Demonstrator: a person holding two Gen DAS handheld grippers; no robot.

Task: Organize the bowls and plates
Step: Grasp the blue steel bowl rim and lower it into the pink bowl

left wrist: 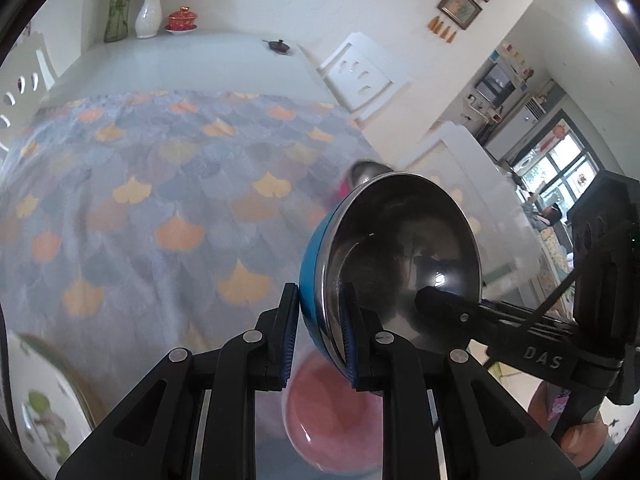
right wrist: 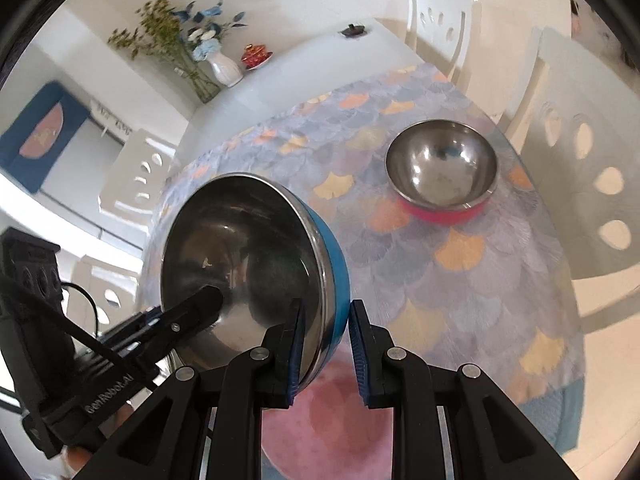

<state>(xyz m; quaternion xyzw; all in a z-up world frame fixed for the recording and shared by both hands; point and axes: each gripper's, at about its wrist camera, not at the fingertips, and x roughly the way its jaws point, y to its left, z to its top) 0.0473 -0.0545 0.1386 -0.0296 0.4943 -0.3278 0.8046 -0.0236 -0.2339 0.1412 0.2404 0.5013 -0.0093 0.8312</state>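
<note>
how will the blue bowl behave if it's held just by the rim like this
The blue bowl looks rigid, steel lining in a blue shell, so it shouldn't flex. Its polished inside is probably slippery, and with the left gripper and right gripper pinching only the rim, it may pivot. Likely not fragile.

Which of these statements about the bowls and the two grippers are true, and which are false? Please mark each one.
1. Both grippers grip the rim of the blue bowl. True: the left gripper and the right gripper each have one finger inside it and one outside.
2. The blue bowl rests flat on the table. False: it is held tilted in the air.
3. The pink bowl stands upright on the tablecloth. True.
4. The pink bowl holds food. False: its steel inside looks empty.
5. A pink plate lies below the blue bowl. True.
</note>
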